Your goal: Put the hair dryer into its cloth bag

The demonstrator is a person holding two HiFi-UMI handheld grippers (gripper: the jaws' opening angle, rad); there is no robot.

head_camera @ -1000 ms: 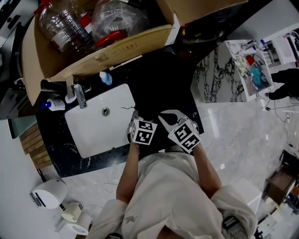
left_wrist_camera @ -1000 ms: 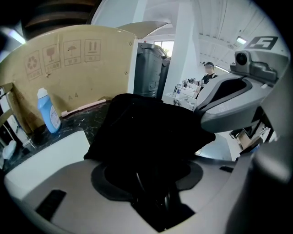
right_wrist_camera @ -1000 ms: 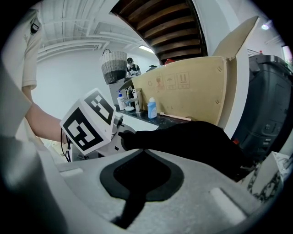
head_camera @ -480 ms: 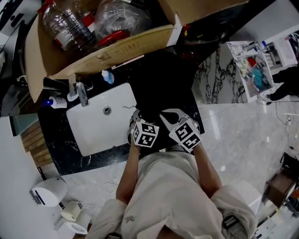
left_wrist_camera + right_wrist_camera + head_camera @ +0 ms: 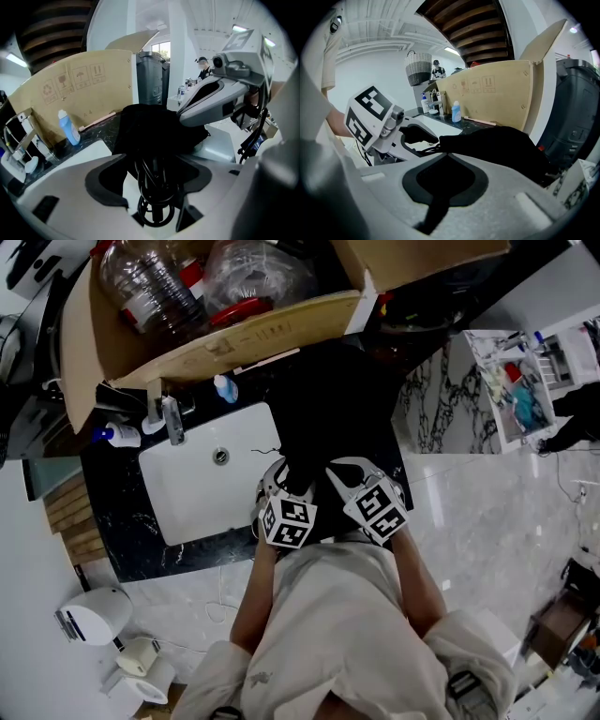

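Observation:
The black cloth bag [image 5: 328, 409] lies on the dark counter to the right of the sink. The hair dryer itself is hidden inside it; only its coiled black cord [image 5: 154, 187] shows at the bag's mouth. My left gripper [image 5: 278, 486] is at the bag's near end. Its jaws are opening wide on either side of the cord, and the pads do not press on it [image 5: 157, 164]. My right gripper [image 5: 339, 474] is beside it, shut on a fold of the bag's edge [image 5: 446, 161]. The bag [image 5: 497, 145] bulges ahead of it.
A white sink [image 5: 206, 493] with a faucet [image 5: 172, 418] lies left of the bag. A small blue bottle [image 5: 225, 388] stands behind it. An open cardboard box [image 5: 234, 329] with plastic bottles blocks the back. The counter's front edge runs just below the grippers.
My left gripper's jaws have spread apart and it has drawn back a little toward the person. The right gripper has kept still on the bag.

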